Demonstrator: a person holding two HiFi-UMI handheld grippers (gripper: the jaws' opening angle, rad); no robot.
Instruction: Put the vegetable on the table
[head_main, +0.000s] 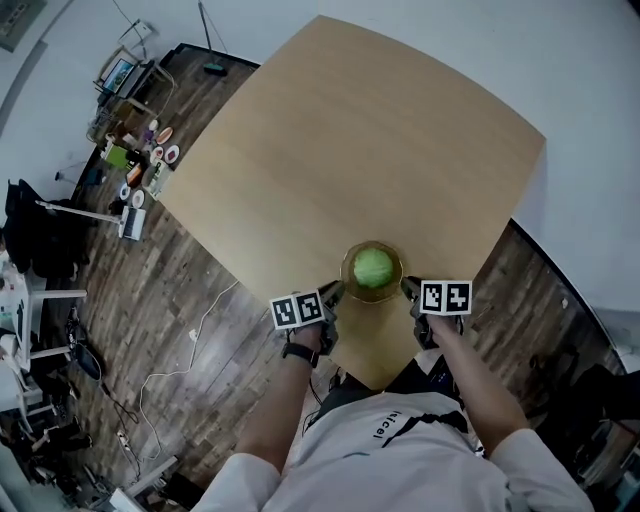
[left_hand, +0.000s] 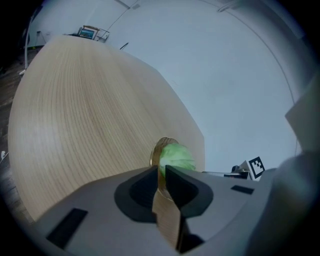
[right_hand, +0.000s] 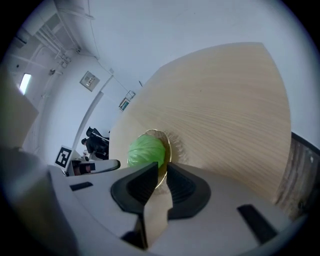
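A round green cabbage (head_main: 373, 267) sits in a shallow golden plate (head_main: 347, 262) near the front corner of the wooden table (head_main: 350, 140). My left gripper (head_main: 335, 292) is shut on the plate's left rim, and my right gripper (head_main: 408, 288) is shut on its right rim. In the left gripper view the plate's rim (left_hand: 154, 154) runs between the jaws of the left gripper (left_hand: 161, 175), with the cabbage (left_hand: 176, 157) just beyond. The right gripper view has the right gripper (right_hand: 162, 172) pinching the rim (right_hand: 168, 145) beside the cabbage (right_hand: 145, 150).
The plate lies close to the table's near corner (head_main: 380, 380), by the person's body. Dark wooden floor with a white cable (head_main: 190, 340) lies to the left. Cluttered shelves and small items (head_main: 140, 160) stand at the far left. White wall lies beyond the table.
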